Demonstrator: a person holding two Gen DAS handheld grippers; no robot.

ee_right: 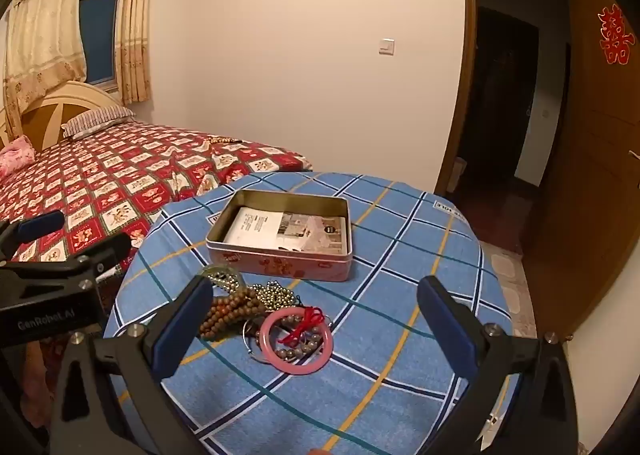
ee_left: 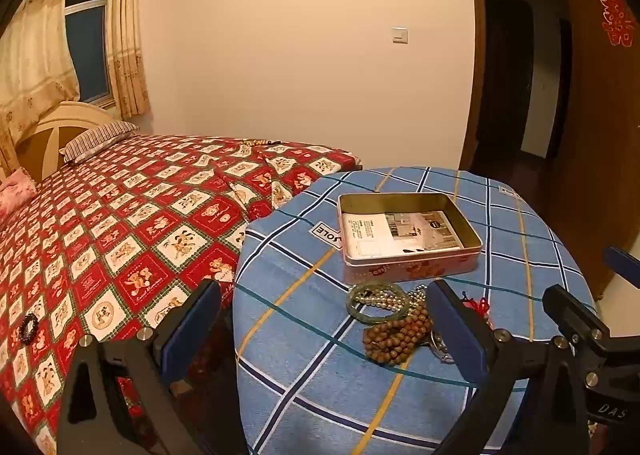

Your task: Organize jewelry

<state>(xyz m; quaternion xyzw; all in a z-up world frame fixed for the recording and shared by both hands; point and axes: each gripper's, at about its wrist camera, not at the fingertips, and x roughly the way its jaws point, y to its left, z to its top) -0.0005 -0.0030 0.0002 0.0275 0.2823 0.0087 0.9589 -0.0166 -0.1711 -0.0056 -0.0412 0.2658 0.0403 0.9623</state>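
1. Left wrist view: my left hand-held gripper (ee_left: 324, 329) is spread wide and holding nothing. The jewelry pile (ee_left: 400, 319) sits on the worktop (ee_left: 304, 383) right between and just ahead of the fingers, with the brown bead string (ee_left: 396, 337) nearest. The open tin (ee_left: 408, 239) lies just beyond the pile.

2. Right wrist view: my right hand-held gripper (ee_right: 316, 329) is also wide open and empty. The pink bangle (ee_right: 296, 341) lies flat, a bit left of centre between the fingers, so I'd say this side has the easier grab. The tin is straight ahead past the pile.
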